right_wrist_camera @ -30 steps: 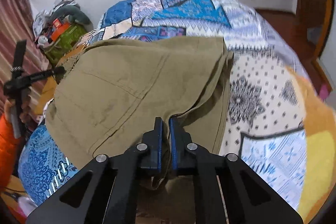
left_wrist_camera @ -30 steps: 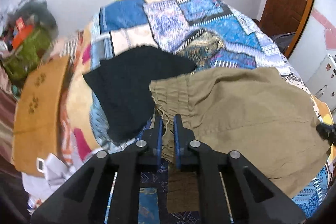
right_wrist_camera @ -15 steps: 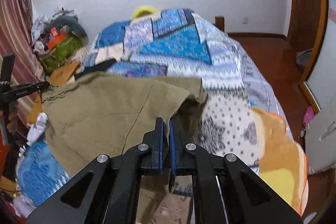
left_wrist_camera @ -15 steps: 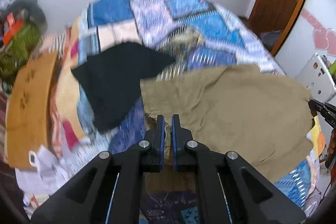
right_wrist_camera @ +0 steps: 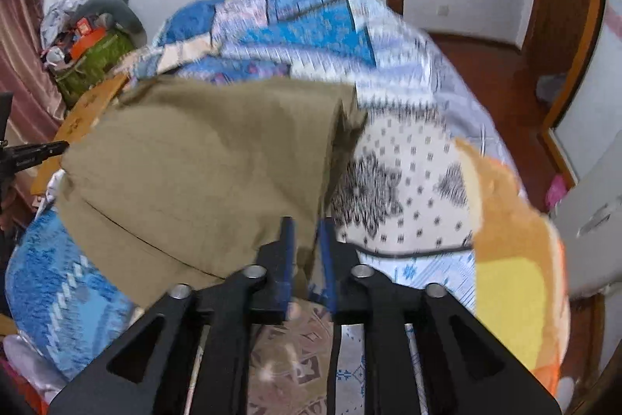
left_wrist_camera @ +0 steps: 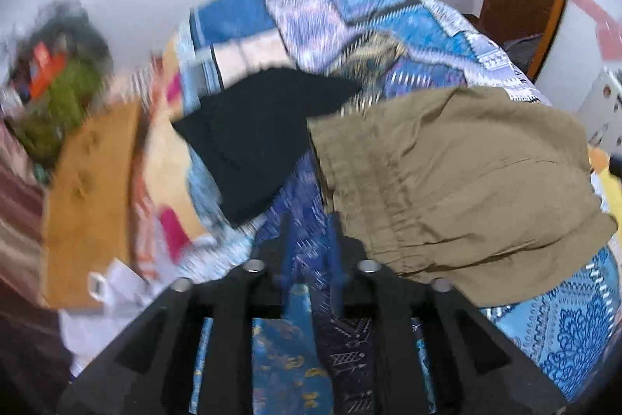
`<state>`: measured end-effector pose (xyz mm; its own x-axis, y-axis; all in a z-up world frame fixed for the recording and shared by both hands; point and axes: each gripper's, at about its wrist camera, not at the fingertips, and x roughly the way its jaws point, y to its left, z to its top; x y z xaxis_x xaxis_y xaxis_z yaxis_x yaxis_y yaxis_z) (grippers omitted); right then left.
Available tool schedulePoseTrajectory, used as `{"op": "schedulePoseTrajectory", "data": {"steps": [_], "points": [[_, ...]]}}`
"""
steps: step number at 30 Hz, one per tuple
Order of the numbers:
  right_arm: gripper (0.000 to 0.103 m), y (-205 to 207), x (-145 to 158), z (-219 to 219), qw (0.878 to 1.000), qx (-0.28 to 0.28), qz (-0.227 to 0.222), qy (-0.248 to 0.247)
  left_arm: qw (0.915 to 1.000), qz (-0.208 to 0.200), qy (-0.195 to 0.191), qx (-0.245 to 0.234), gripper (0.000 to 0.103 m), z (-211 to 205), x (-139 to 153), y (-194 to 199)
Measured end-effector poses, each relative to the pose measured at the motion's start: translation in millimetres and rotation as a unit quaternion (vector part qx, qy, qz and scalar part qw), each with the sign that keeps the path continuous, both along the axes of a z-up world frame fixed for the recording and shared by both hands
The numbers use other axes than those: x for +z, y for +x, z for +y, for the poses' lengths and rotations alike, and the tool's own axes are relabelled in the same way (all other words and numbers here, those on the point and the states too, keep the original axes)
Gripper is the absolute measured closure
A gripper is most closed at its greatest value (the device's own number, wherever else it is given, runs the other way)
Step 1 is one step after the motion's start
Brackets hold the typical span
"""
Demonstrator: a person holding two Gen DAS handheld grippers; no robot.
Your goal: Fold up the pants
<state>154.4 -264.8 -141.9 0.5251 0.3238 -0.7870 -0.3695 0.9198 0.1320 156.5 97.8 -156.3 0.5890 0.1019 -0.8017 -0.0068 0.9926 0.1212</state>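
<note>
My left claw (left_wrist_camera: 309, 251) stood narrowly parted, its jaws having just opened, with only the bed's quilt (left_wrist_camera: 388, 26) showing between them; the pants' (left_wrist_camera: 458, 181) gathered waistband lay just right of its right finger, apart or touching I couldn't tell. My right claw (right_wrist_camera: 305, 251) had likewise just opened to a narrow gap, the pants' edge lying in it, pads not pressing. The olive pants lay folded on the quilt, creased, beside a black cloth (left_wrist_camera: 264, 135).
</note>
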Motion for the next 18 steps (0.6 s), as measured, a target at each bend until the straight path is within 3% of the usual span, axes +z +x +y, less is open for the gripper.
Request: {"op": "schedulePoseTrajectory", "data": {"steps": [2, 8, 15, 18], "points": [[0.064, -6, 17, 9, 1.000, 0.016, -0.020, 0.012, 0.9993, -0.024, 0.017, -0.021, 0.057, -13, 13, -8], [0.061, -17, 33, 45, 0.996, 0.076, -0.031, 0.042, 0.9938, -0.020, 0.032, -0.105, 0.048, -63, 16, -20], [0.061, -23, 14, 84, 0.991, 0.126, -0.008, 0.039, 0.9832, 0.021, 0.085, -0.160, 0.046, -104, -20, -18], [0.061, -22, 3, 99, 0.988, 0.150, 0.013, 0.031, 0.9789, 0.018, 0.105, -0.174, 0.038, -116, -26, -16]]}}
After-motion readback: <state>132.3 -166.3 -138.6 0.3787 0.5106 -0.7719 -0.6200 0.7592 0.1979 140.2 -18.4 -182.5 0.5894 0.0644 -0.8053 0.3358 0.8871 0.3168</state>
